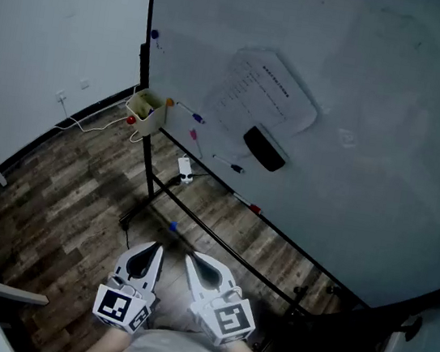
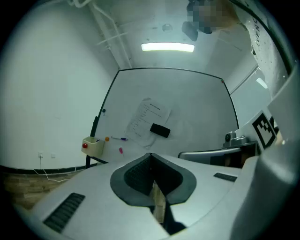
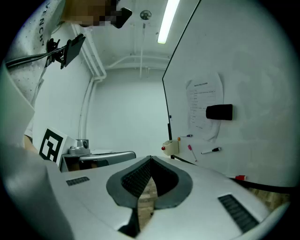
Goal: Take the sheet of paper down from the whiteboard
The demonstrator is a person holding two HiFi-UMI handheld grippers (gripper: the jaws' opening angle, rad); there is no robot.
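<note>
– Claws closed, both empty: left claw (image 1: 157,249) and right claw (image 1: 190,258), well short of the whiteboard (image 1: 384,171).
– Sheet of paper (image 1: 266,94) sits toward its left edge, pinned under the black eraser (image 1: 263,148). I'd lift that first, then pinch a free corner.

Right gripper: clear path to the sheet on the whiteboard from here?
Probably yes. Nothing stands between the right gripper and the sheet, though it is well short of the whiteboard, its fingers are shut, and a black eraser sits on the sheet's lower part.
</note>
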